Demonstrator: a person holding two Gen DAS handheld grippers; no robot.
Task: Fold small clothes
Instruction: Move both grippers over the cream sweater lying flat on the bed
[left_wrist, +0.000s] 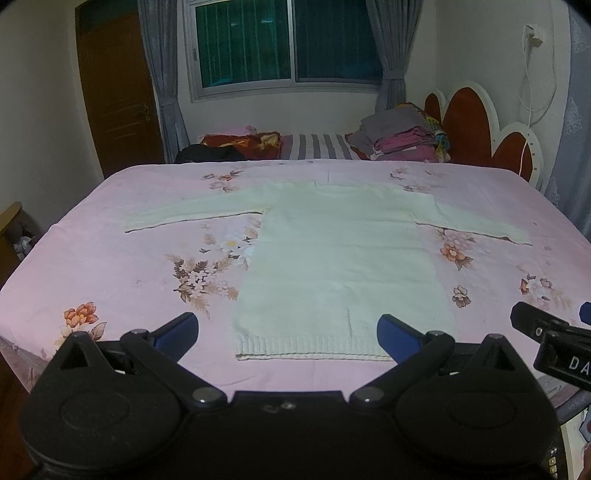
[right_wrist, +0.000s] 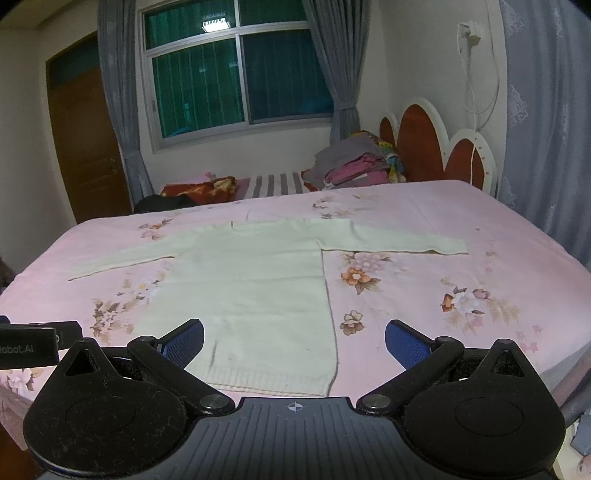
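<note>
Bed (left_wrist: 110, 258): pink floral sheet, carrying one pale cream sweater (left_wrist: 340, 258) laid flat at its middle. Sleeves spread straight out to both sides, ribbed hem toward the near edge, neckline toward the far side. Knit smooth, no creases visible, faint grey marks near the hem in the right view.

Progress: judged at the start. Spreading done; no fold made yet. Sleeves, sides and the lengthwise fold all left.

Left claw (left_wrist: 288, 334): wide open, empty, poised above the hem, touching nothing. Right claw (right_wrist: 294, 343): wide open, empty, above the hem's right corner. Both near the sweater, neither gripping.
</note>
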